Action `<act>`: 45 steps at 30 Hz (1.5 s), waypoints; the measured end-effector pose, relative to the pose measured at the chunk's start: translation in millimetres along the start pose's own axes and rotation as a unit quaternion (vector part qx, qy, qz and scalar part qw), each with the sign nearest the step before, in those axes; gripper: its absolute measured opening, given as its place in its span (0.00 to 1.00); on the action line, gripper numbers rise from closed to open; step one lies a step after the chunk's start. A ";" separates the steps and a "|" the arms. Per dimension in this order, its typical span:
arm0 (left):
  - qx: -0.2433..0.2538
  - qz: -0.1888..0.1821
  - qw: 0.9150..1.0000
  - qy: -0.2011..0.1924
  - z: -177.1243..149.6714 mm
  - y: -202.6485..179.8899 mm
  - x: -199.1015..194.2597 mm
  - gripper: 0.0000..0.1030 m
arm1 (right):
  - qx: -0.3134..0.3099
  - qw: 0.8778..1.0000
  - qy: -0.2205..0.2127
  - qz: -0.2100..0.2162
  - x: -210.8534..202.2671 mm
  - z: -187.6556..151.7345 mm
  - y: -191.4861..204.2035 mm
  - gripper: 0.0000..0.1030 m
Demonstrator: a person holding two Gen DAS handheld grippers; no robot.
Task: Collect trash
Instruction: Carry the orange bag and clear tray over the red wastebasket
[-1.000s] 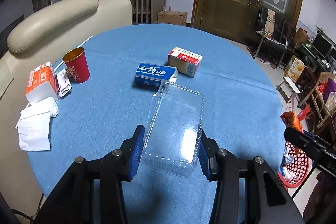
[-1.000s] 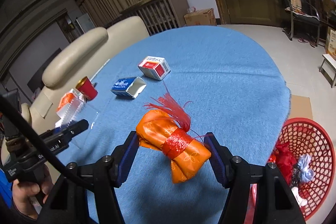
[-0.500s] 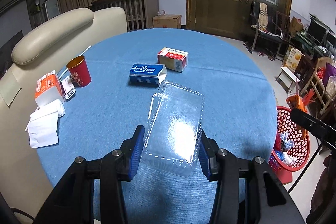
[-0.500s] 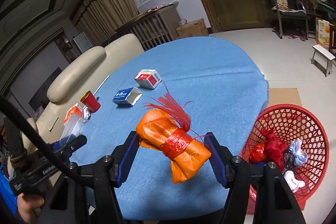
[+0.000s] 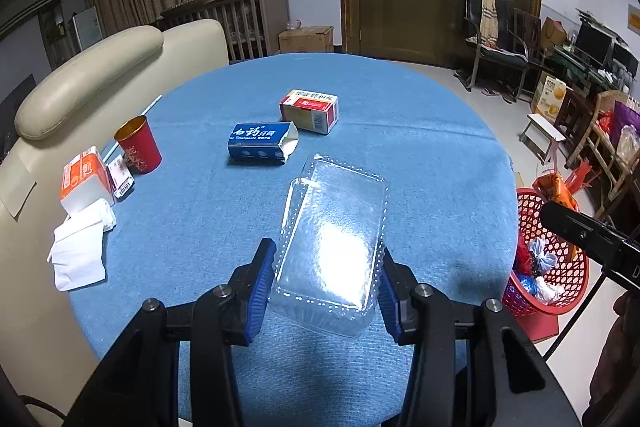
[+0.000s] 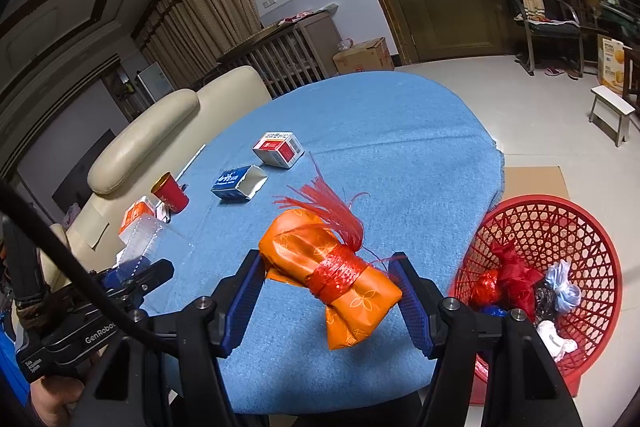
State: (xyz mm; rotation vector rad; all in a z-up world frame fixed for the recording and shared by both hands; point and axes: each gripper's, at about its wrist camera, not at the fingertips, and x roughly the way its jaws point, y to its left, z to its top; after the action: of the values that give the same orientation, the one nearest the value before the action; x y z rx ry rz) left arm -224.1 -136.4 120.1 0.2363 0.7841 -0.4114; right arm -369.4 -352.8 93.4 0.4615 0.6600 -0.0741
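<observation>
The left gripper [image 5: 326,279] pinches a clear plastic tray [image 5: 332,239] above the blue table [image 5: 420,163]; the right gripper [image 6: 328,291] squeezes an orange wrapped bundle [image 6: 332,271] — probably beside, not over, the red basket [image 6: 560,227].

Black tongs [image 5: 326,281], blue ribbed pads [image 5: 262,283], silver screws.

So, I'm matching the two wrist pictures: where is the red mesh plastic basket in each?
Left wrist: red mesh plastic basket at the right edge, below the blue round table.
Right wrist: basket at lower right, beside the table.
Shared landmark: blue open-ended toothpaste box mid-table.
</observation>
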 end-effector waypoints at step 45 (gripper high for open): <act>0.098 -0.094 0.990 0.034 27.5 -131.6 36.0 0.47 | 0.075 0.993 -0.018 -0.086 -37.0 -2.5 -103.5 0.65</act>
State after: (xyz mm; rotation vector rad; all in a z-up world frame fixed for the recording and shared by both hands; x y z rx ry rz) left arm -242.0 -273.7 105.8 0.3635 0.8365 -0.6629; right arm -422.0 -447.4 73.7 0.5453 0.6598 -0.2970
